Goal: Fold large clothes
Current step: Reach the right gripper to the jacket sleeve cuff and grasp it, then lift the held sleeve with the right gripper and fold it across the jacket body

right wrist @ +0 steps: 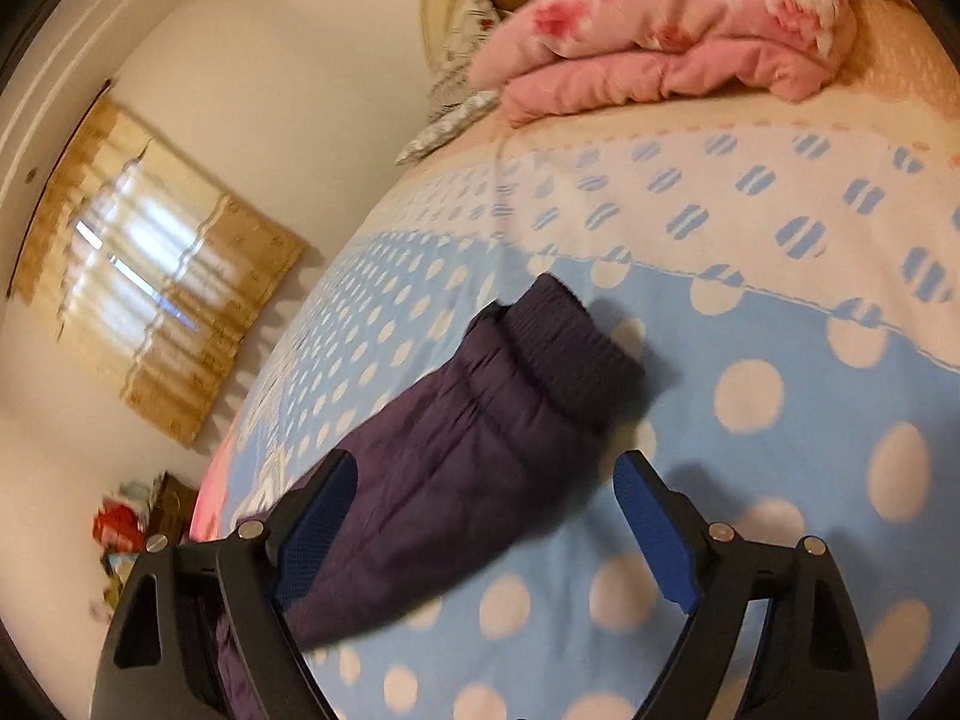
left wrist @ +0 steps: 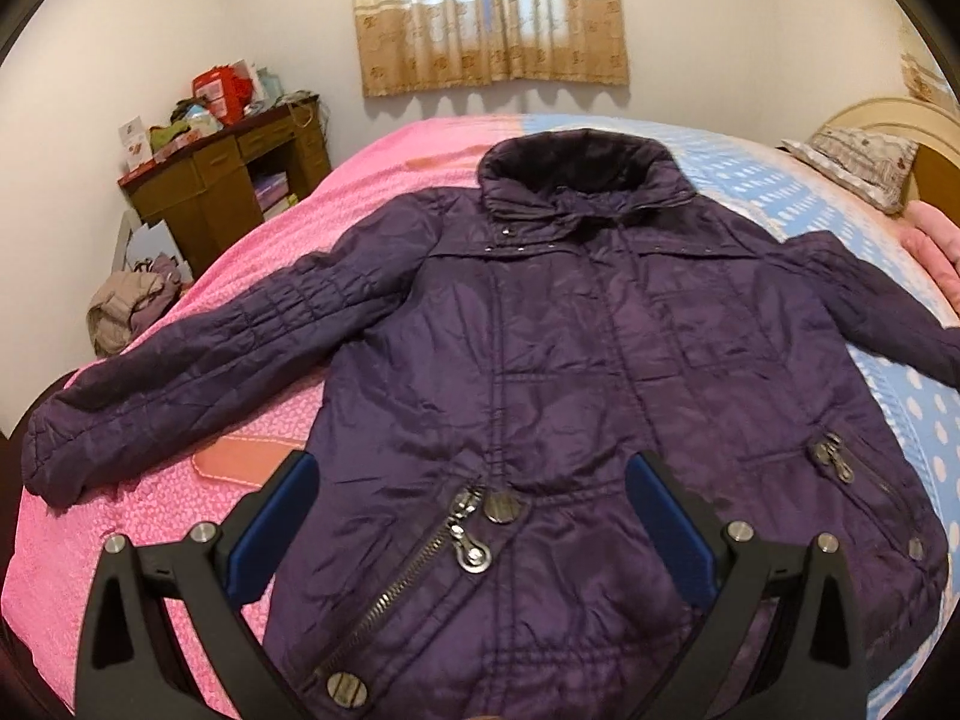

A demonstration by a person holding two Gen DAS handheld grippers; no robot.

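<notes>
A dark purple quilted jacket (left wrist: 570, 372) lies front-up and spread flat on the bed, collar at the far side, both sleeves stretched outward. My left gripper (left wrist: 471, 474) is open and empty, hovering above the jacket's lower front near the slanted pocket zipper (left wrist: 420, 564). In the right wrist view, the jacket's right sleeve (right wrist: 456, 468) with its ribbed cuff (right wrist: 570, 348) lies on the blue dotted sheet. My right gripper (right wrist: 486, 468) is open above the sleeve, which passes between its fingers.
The bed has a pink cover (left wrist: 252, 228) on the left and a blue dotted sheet (right wrist: 780, 420) on the right. A folded pink quilt (right wrist: 678, 42) and a pillow (left wrist: 858, 162) lie by the headboard. A cluttered wooden desk (left wrist: 228, 168) stands past the bed's left side.
</notes>
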